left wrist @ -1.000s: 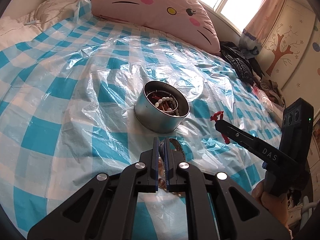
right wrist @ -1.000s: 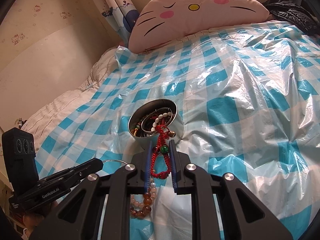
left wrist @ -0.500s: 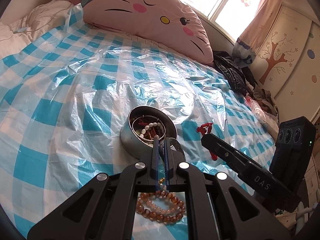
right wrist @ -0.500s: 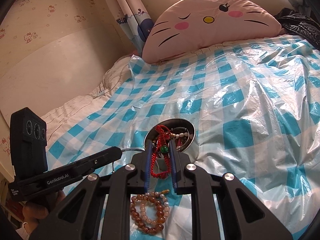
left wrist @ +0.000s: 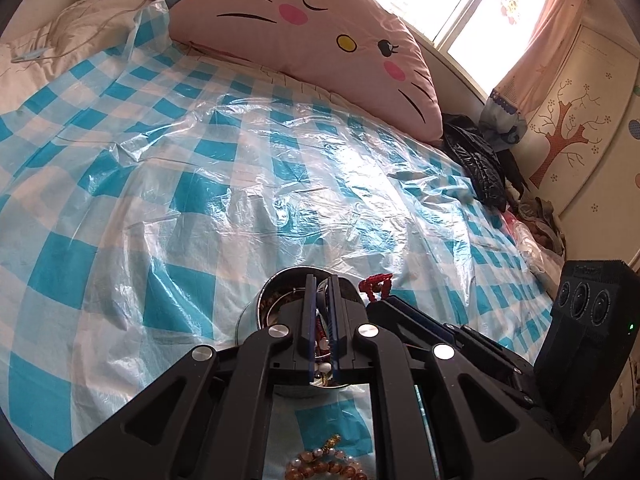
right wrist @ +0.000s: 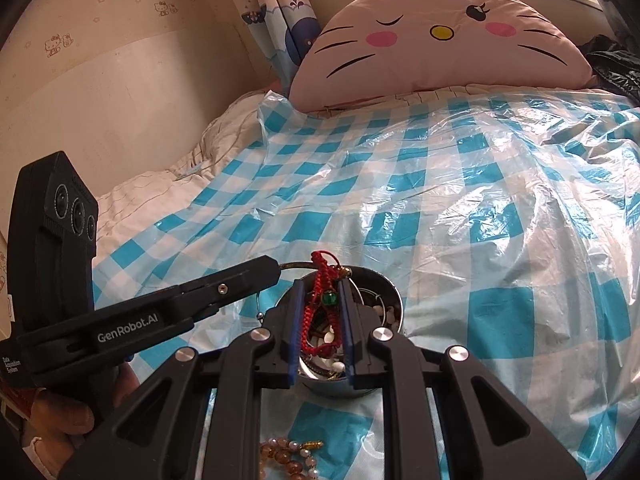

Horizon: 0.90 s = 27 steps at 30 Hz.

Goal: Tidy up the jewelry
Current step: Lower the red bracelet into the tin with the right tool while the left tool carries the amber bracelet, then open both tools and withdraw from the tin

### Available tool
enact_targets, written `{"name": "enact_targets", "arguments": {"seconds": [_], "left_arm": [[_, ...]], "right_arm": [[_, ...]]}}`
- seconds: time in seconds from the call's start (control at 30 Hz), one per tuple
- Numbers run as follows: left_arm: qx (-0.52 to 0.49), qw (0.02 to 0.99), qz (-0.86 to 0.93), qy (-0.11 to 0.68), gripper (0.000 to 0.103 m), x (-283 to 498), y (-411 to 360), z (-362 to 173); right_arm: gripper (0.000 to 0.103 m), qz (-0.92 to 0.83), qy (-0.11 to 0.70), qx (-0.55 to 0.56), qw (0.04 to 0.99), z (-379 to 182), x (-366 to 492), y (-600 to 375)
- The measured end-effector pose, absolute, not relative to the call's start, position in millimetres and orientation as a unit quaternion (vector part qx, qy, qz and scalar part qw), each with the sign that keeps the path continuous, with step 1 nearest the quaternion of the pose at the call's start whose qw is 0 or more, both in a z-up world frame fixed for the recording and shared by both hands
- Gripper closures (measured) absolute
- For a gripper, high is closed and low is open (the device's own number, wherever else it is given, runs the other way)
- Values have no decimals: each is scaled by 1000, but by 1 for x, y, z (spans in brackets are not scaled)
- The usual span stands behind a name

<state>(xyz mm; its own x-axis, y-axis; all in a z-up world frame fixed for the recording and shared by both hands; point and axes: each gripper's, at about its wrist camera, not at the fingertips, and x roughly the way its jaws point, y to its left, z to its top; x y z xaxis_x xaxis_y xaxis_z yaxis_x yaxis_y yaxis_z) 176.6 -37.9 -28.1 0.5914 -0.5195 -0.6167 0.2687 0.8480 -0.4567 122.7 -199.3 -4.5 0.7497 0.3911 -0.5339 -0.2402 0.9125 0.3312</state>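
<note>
Red braided bracelet [right wrist: 320, 312] with a green bead: pinched between the fingers of the right gripper [right wrist: 321, 292], hanging directly over the round metal tin [right wrist: 394, 300], which already holds beads and bangles. A second ago the tin sat well ahead of both grippers; now both tips are above its mouth. Left gripper [left wrist: 321, 284], jaws pressed together, grips a thin metal bangle [right wrist: 292, 266] whose rim curves out from its tip, also over the tin. Amber bead bracelet [right wrist: 286, 456] lies on the blue-checked plastic sheet [right wrist: 460, 200], nearer the person than the tin, untouched. Judgement: both pieces are placed for release into the tin; amber strand remains.
</note>
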Motion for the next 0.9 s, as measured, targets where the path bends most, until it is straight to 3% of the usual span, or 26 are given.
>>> {"name": "enact_targets", "arguments": {"seconds": [0.03,0.07,0.1,0.13,0.33,0.37,0.47,0.53,0.6,0.9], "left_arm": [[-160,876,-219,399,98,179,-38,-32],[-158,875,-212,405,98,180,-37,-36],[-153,876,-207,408,97,180,-36,-38],[-150,878,-201,408,94,179,-34,-40],[-154,884,-177,403,81,170,-18,-38],[-154,885,-173,404,80,168,-16,-38],[-147,885,-168,408,71,160,-12,-37],[-139,879,-179,419,58,155,-12,-37],[-115,869,-199,439,56,145,-17,-39],[44,845,-241,475,57,86,-49,-58]], "right_arm": [[85,168,320,115,925,-9,129,-197],[79,167,332,109,922,-14,135,-194],[64,159,341,103,921,-19,139,-192],[60,154,346,98,920,-23,141,-191],[57,141,337,102,925,-22,131,-196],[52,137,336,108,925,-22,129,-199],[50,127,338,125,924,-20,119,-208],[47,115,338,130,925,-18,112,-215],[41,100,334,142,926,-16,104,-224],[39,72,343,181,919,-25,65,-249]]}}
